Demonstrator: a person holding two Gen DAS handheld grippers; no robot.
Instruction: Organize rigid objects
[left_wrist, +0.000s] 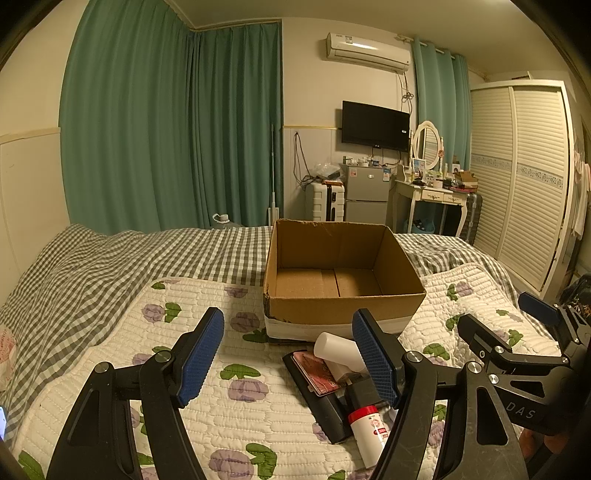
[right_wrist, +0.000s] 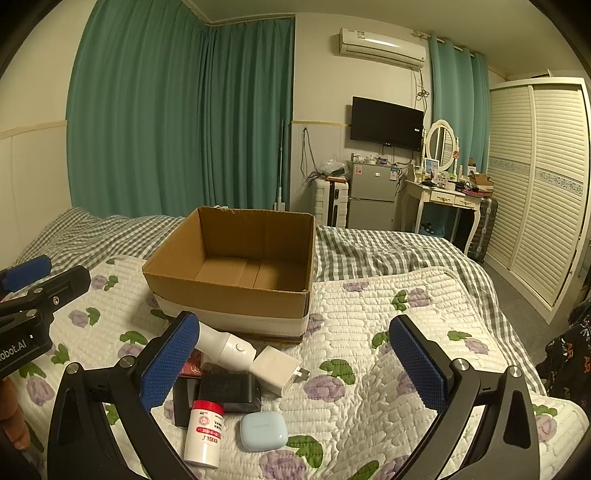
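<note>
An open, empty cardboard box (left_wrist: 343, 306) (right_wrist: 229, 295) stands on the floral quilt. In front of it lies a small pile: a white handheld device (right_wrist: 225, 345) (left_wrist: 336, 349), a white charger plug (right_wrist: 275, 369), a black block (right_wrist: 231, 391), a flat black case (left_wrist: 317, 391) with a red card, a white bottle with a red cap (right_wrist: 205, 432) (left_wrist: 369, 432) and a light blue earbud case (right_wrist: 263, 430). My left gripper (left_wrist: 288, 365) is open and empty, left of the pile. My right gripper (right_wrist: 295, 362) is open and empty above the pile.
The bed has a grey checked sheet (left_wrist: 110, 266) behind the quilt. Green curtains (left_wrist: 166, 129), a suitcase, a small fridge (left_wrist: 365, 192), a dressing table (right_wrist: 443, 195) and a louvred wardrobe (right_wrist: 535, 177) stand beyond the bed. Each gripper shows in the other's view (left_wrist: 517, 343) (right_wrist: 29, 295).
</note>
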